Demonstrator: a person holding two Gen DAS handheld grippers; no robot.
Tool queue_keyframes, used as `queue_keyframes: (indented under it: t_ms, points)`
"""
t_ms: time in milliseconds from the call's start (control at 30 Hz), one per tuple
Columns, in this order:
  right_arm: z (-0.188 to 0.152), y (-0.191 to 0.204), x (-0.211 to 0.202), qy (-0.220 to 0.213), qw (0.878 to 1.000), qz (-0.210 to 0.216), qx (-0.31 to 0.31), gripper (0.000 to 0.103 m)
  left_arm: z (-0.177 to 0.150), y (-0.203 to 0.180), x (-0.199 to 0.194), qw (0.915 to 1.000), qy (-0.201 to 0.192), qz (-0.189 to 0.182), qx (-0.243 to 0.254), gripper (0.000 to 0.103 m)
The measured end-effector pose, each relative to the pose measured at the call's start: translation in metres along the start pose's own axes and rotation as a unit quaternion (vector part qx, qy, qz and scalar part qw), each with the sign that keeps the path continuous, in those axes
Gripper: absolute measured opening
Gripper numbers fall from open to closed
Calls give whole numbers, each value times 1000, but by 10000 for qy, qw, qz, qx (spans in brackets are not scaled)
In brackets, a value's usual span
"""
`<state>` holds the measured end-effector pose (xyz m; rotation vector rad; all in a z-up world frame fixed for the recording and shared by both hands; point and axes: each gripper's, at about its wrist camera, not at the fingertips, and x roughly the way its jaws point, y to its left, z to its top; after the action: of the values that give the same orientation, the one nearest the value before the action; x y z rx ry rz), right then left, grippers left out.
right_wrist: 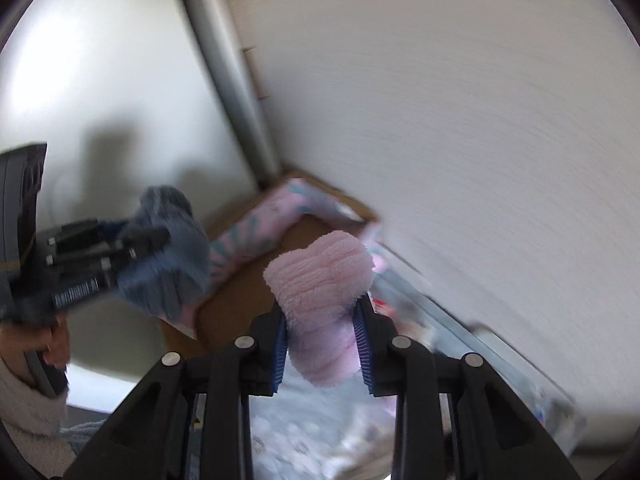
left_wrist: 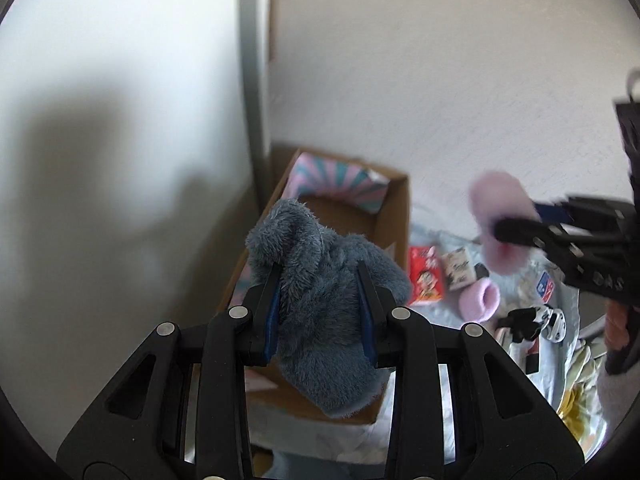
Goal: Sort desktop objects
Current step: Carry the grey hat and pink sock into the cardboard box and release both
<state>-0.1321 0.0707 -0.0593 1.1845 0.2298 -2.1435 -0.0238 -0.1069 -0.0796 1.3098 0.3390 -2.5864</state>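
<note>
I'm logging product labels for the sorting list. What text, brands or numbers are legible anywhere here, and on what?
"DAS": raised letters on the right gripper body, the only partly readable text; it may be cut off.
Red packet: printed characters, too blurred to read.
White patterned packet: dark print, unreadable.
Left gripper body: a white strip of lettering, blurred.

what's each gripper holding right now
left gripper: shut on the fluffy grey-blue sock
right gripper: shut on the fluffy pink sock

Box: we find it at 12 o'clock, in the wall corner.
Sock: over the box.
Packets: at 2 o'clock, right of the box.
</note>
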Motion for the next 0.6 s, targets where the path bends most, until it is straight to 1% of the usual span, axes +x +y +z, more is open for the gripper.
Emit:
queue_keyframes:
  t_ms: [100, 133, 200, 267, 367, 600]
  points:
    - [17, 23, 34, 208, 9988, 280, -350, 28, -15, 4, 9, 9998, 138, -15, -113, 29]
    - [20, 30, 46, 283, 9979, 361, -461, 28, -24, 8, 14, 9997, 201, -35, -136, 29]
    - [27, 43, 72, 475, 9956, 480, -642, 28, -31, 11, 23, 9993, 268, -118, -220, 29]
    - [32, 53, 98, 662, 9934, 525, -774, 28, -38, 15, 30, 9987, 359, -194, -301, 29]
    - [37, 58, 130, 888, 9906, 535, -898, 28, -43, 18, 38, 9984, 446, -190, -304, 29]
    - [34, 56, 172, 1194, 9872, 510, -924, 28, -47, 17, 58, 9975, 610, -229, -273, 29]
